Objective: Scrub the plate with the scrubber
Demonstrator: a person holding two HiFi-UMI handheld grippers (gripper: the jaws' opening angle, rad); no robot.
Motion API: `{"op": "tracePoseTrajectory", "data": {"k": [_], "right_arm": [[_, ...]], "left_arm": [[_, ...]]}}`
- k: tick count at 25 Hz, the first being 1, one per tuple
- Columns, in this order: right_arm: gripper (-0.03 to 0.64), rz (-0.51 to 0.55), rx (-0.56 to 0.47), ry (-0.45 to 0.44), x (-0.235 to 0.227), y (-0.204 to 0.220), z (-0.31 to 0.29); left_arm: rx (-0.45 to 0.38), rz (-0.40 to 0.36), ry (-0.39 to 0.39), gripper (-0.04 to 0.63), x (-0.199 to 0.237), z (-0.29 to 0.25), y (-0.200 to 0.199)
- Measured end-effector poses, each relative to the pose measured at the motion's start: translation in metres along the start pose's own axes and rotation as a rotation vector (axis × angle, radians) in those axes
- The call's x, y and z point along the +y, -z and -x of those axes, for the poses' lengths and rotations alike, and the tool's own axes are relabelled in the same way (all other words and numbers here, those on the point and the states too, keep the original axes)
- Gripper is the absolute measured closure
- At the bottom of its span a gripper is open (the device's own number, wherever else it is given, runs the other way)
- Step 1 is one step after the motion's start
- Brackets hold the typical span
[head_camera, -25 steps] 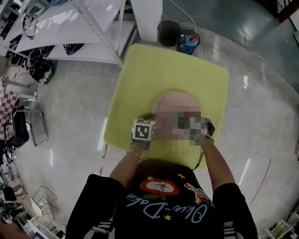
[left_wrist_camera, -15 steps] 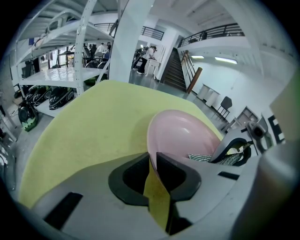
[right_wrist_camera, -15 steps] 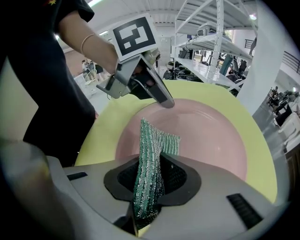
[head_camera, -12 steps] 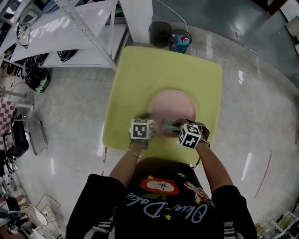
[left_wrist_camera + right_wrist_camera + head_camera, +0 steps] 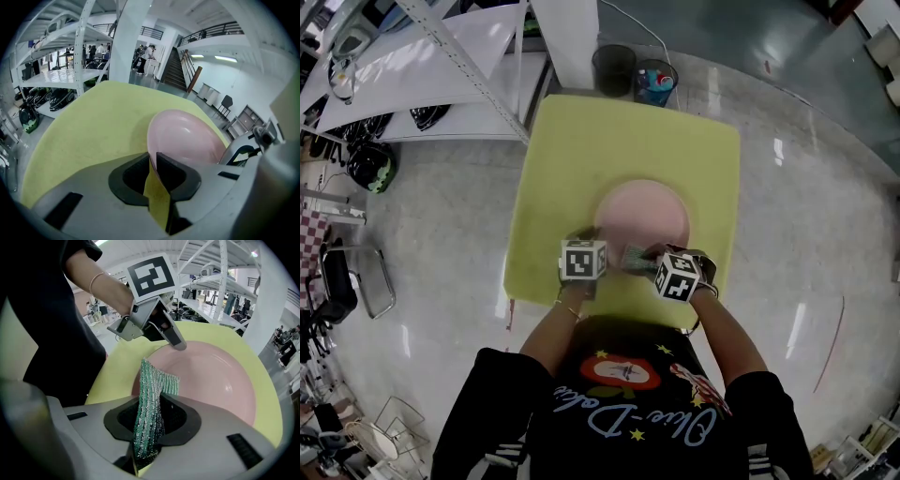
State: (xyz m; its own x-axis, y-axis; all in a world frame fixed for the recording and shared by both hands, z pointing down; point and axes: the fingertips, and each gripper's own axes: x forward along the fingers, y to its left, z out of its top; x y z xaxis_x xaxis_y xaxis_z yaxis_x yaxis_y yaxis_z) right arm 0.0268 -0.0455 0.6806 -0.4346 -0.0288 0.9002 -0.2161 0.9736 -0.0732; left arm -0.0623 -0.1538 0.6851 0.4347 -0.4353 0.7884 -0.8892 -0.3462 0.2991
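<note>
Pink round plate (image 5: 642, 216) on yellow-green tabletop (image 5: 581, 159); near rim pinched by left gripper (image 5: 152, 160). Green woven mesh scrubber (image 5: 158, 380) clamped in right gripper (image 5: 150, 414), tip at plate's near edge. Step, as judged: scrubbing. Next: sweep across far basin, plate held steady.

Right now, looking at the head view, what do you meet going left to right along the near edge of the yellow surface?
left gripper, clamped on the pink plate's rim → green scrubber → right gripper, holding that scrubber
</note>
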Motion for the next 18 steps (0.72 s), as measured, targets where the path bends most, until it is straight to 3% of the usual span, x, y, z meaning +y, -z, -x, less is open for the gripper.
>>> {"op": "tracePoseTrajectory", "data": {"k": [4, 7, 12, 18], "right_arm": [[0.548, -0.082, -0.077, -0.033, -0.015, -0.009, 0.017], [0.549, -0.140, -0.161, 0.036, -0.056, -0.013, 0.045], [0.549, 0.010, -0.064, 0.183, -0.121, 0.005, 0.071], [0.552, 0.164, 0.002, 0.169, -0.139, 0.005, 0.055]], "left_arm": [[0.006, 0.007, 0.007, 0.552, -0.002, 0.000, -0.001], [0.010, 0.004, 0.009, 0.552, -0.004, 0.000, -0.002], [0.017, 0.003, 0.001, 0.555, -0.001, 0.001, -0.004], [0.026, -0.001, 0.002, 0.558, -0.001, -0.001, -0.005]]}}
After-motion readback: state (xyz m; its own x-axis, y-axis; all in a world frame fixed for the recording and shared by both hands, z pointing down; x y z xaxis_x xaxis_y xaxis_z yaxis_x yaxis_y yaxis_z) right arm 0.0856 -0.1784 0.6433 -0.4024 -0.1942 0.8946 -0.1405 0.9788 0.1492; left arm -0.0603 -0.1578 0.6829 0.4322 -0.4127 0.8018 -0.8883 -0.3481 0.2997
